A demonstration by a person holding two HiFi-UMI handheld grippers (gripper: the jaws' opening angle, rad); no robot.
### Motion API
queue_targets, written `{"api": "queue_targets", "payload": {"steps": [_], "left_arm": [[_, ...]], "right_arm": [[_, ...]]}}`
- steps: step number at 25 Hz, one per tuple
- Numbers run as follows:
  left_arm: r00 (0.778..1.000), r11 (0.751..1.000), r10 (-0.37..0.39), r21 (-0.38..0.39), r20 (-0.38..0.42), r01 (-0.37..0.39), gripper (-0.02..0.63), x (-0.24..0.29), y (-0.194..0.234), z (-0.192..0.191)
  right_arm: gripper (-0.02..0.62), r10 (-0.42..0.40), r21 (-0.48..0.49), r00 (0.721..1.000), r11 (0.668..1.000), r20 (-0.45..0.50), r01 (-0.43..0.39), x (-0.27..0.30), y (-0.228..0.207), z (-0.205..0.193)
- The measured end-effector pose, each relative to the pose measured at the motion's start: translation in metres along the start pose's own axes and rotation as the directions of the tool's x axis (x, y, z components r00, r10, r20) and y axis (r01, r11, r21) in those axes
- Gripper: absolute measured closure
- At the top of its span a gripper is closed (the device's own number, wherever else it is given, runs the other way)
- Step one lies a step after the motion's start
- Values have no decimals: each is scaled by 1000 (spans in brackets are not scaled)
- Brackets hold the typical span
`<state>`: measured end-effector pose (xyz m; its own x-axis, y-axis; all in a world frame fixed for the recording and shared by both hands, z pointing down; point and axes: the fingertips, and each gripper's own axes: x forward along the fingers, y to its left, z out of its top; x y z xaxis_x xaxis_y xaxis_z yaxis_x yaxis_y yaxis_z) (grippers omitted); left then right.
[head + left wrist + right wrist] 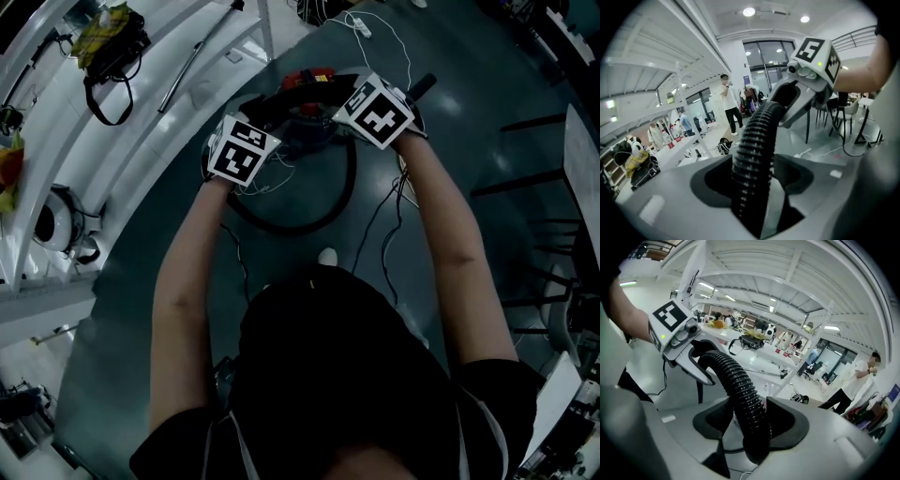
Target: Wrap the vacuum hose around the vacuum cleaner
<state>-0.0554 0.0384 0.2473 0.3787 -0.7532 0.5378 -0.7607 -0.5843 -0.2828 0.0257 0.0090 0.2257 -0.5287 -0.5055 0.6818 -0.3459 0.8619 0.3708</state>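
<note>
The black ribbed vacuum hose [309,225] lies in a loop on the dark floor and rises to the red and black vacuum cleaner [311,89]. Both grippers are on the raised stretch of hose above the cleaner. My left gripper [267,127] has the hose [754,154] lying between its jaws [757,187], with a gap showing beside the hose, so it is open. My right gripper [345,105] is shut on the hose [736,380], and its pads [780,423] press on it. Each gripper view shows the other gripper further along the hose: the right one [783,99] and the left one [704,359].
White shelving [141,122] runs along the left, with a dark bag [108,47] on it. White cables [375,37] trail on the floor beyond the cleaner. Chair legs [525,178] stand at the right. People [727,105] stand in the background.
</note>
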Motion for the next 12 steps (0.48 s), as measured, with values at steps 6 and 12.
{"api": "queue_targets", "payload": {"steps": [6,12], "left_arm": [[985,985,169,-42,-28,-170,328,-3,25,-20],[954,949,284,-113,-93,-294,342,-1,37,-52]], "right_arm": [[370,-2,105,998,994,59,-4,-10,-26,-1],[370,6,171,991,985,132,-29,-35,-53,-4]]}}
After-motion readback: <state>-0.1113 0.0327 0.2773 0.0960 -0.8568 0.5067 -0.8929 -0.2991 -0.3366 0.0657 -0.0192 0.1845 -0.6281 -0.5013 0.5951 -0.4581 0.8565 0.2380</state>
